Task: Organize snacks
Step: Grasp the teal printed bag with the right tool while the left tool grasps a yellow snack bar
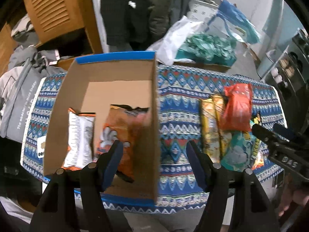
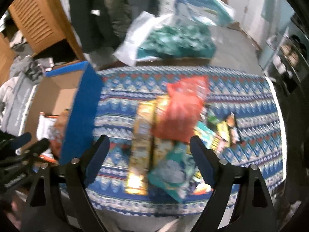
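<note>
Table (image 1: 177,100) with patterned blue cloth fills most of both views; its far edge butts against clutter, plastic bags (image 1: 195,44) and a wooden cabinet (image 1: 56,11), near edge runs under the tools. Open strip of bare cloth between the cardboard box (image 1: 119,71) and the snack pile (image 2: 170,135), the only clear lane. Box sits at the table's left end, blue outside, tall right wall (image 1: 154,127) standing between its inside and the open strip. Inside it: an orange bag (image 1: 125,127) and a white-backed bag (image 1: 79,135) lying side by side on the floor of the box. Pile on the right half: red bag (image 2: 183,108) on top, yellow packs (image 2: 143,135) beside it, teal bag (image 2: 173,172) at the near edge, small packets (image 2: 227,131) further right. Left gripper (image 1: 154,150) is spread, straddling the box's right wall, nothing pinched. Right gripper (image 2: 149,145) is spread wide over the pile, yellow and teal packs between the fingers, pads not pressing them. Right view is motion-blurred, labels unreadable. Box's near wall is hidden behind the left tool; pile's lower packs are covered by upper ones.
</note>
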`<control>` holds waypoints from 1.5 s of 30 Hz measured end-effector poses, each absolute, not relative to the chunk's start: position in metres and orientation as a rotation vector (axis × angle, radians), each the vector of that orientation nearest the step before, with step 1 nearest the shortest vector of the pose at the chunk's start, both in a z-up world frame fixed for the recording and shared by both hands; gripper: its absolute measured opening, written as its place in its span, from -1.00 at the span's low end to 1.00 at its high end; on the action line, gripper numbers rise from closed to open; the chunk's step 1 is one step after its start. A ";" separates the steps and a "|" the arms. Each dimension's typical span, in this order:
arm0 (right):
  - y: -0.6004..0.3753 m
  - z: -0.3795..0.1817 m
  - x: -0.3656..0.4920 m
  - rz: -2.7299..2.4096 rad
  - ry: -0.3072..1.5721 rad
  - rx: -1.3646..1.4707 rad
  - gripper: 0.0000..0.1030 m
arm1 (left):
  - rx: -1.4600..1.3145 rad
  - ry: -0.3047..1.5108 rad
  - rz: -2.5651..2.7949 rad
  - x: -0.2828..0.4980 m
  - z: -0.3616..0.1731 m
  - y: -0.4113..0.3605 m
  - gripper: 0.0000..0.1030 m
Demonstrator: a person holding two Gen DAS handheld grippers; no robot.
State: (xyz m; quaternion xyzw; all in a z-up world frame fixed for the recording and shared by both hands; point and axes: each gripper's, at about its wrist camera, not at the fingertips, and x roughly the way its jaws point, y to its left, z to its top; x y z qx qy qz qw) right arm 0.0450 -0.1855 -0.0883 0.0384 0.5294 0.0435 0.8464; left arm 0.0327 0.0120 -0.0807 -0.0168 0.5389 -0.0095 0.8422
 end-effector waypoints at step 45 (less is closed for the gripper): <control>-0.225 -0.220 0.078 0.066 1.310 0.121 0.19 | -0.064 1.350 -0.021 0.077 -0.169 -0.064 0.56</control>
